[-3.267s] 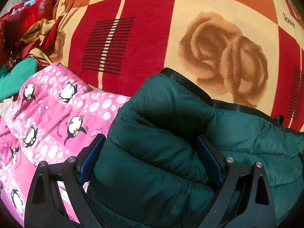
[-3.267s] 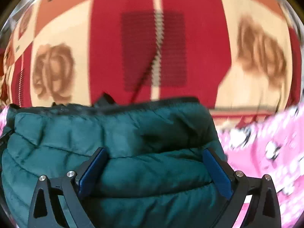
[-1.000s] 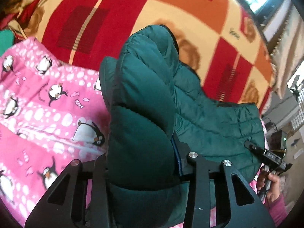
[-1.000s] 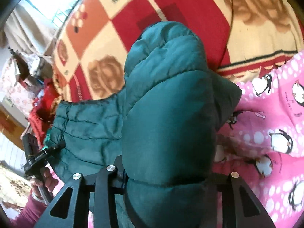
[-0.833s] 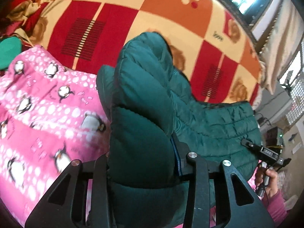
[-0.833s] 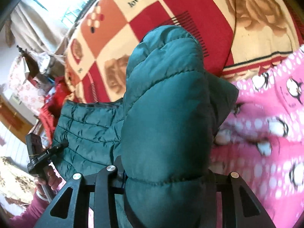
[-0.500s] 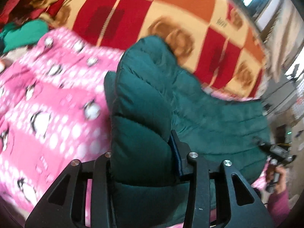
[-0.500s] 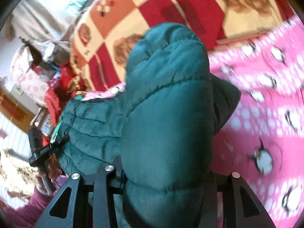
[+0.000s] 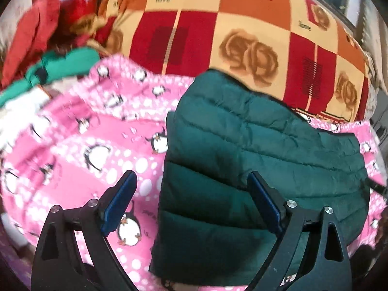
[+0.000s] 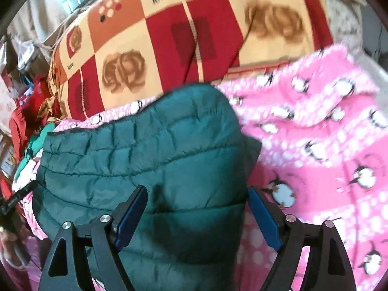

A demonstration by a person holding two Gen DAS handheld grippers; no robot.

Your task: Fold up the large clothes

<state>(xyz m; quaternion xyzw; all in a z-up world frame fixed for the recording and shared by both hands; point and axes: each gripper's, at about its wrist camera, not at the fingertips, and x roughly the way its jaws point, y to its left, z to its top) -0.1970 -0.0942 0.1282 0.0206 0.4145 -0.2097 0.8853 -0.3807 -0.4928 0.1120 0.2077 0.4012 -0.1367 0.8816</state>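
A dark green quilted jacket [image 9: 254, 150] lies folded flat on a pink penguin blanket [image 9: 80, 150]. My left gripper [image 9: 191, 201] hovers over the jacket's near left corner with its jaws opening. The jacket's edge lies between the blue pads [image 9: 118, 203], which do not press on it. In the right wrist view the same jacket [image 10: 145, 155] fills the middle. My right gripper [image 10: 197, 218] stands over its near right corner, jaws also opening, cloth below and between them but not pinched. The left gripper [image 10: 14, 201], in a hand, shows at the far left edge.
Beyond the jacket spreads a red, orange and cream patchwork blanket [image 9: 242, 36] with roses and the word "love". A heap of red and green clothes [image 9: 48, 48] lies at the far left. The pink blanket [image 10: 327, 145] stretches wide to the right of the jacket.
Both grippers held a folded-up edge of the jacket and carried it toward me. Their jaws have now spread and the jacket has dropped flat on the pink blanket.
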